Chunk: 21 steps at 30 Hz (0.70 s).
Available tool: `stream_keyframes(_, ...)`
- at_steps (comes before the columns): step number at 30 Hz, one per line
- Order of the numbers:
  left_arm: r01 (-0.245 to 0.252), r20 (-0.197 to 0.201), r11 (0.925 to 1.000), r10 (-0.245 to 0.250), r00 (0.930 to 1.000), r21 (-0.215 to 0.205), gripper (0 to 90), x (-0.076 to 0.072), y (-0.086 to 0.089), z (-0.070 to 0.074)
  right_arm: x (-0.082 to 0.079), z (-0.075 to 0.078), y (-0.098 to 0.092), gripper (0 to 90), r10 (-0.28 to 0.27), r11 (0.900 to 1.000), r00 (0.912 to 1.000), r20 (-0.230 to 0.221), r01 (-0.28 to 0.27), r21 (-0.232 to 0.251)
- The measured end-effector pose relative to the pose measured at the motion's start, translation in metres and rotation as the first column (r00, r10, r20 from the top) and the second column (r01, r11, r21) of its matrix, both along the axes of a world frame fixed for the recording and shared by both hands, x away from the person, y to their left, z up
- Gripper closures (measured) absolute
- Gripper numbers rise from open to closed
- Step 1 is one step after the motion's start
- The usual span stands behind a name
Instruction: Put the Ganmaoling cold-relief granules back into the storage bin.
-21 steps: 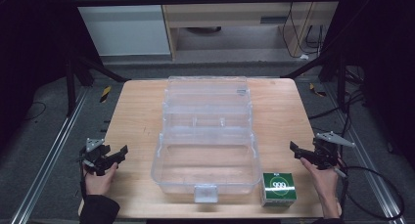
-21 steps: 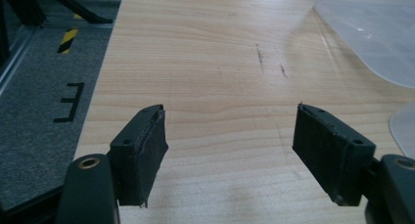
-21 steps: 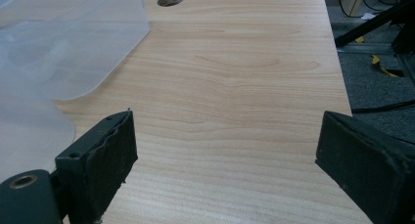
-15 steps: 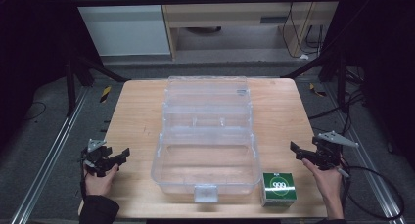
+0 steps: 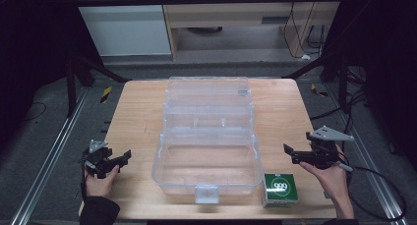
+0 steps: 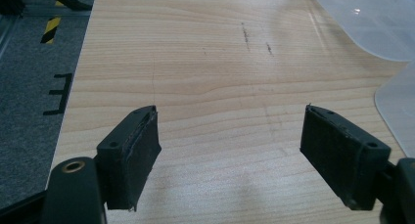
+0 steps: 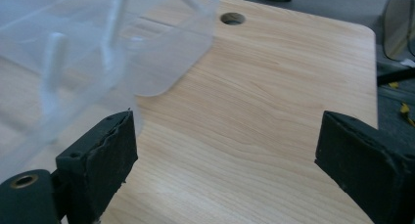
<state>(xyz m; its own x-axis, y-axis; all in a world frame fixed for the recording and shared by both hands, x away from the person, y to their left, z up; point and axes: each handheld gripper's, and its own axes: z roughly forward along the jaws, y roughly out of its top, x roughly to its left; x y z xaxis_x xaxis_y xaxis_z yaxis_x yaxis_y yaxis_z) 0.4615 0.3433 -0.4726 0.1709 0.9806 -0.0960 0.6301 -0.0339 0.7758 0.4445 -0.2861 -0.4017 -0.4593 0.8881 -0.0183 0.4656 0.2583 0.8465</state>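
A clear plastic storage box [image 5: 209,136] lies open across the middle of the wooden table [image 5: 137,117], its lid folded back toward the far edge. A small green box [image 5: 279,188] with a white round logo stands at the front, just right of the clear box. My left gripper [image 5: 124,158] is held at the table's front left edge, open and empty, its pads [image 6: 134,153] wide apart over bare wood. My right gripper [image 5: 290,154] hovers at the right edge, open and empty, above and right of the green box. The clear box's corner [image 7: 98,48] lies ahead to its left.
A round cable hole [image 7: 232,18] sits near the table's far corner in the right gripper view. Metal rails [image 5: 49,161] run along the floor on both sides. A cabinet [image 5: 123,23] and a wooden desk [image 5: 236,14] stand behind the table. Cables [image 5: 383,185] trail off at the right.
Both grippers have shifted only slightly; the left hand has drifted a little toward the table's front edge. The boxes have not moved.
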Motion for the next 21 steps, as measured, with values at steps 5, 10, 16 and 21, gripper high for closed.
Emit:
stream_keyframes(5, 0.004, -0.004, 1.0, -0.004, 1.0, 0.006, 21.4, 0.0, -0.001, 0.0, -0.001, 0.014, 0.006, 6.8, 0.058, 0.998, 0.9983, -0.002, -0.058, -0.027)
stream_keyframes(10, 0.014, -0.01, 0.9997, -0.014, 0.9999, 0.02, 21.4, 0.0, -0.003, -0.001, -0.003, 0.03, 0.012, 6.1, 0.127, 0.991, 0.9918, -0.002, -0.127, -0.044)
stream_keyframes(16, 0.019, -0.009, 0.9995, -0.019, 0.9998, 0.024, 21.4, 0.0, -0.003, -0.001, -0.011, 0.047, 0.023, 5.9, 0.247, 0.96, 0.9681, -0.041, -0.25, -0.126)
stream_keyframes(21, 0.029, -0.012, 0.9993, -0.029, 0.9995, 0.025, 21.4, 0.0, -0.004, -0.002, -0.016, 0.052, 0.027, 5.6, 0.304, 0.934, 0.9501, -0.07, -0.312, -0.174)
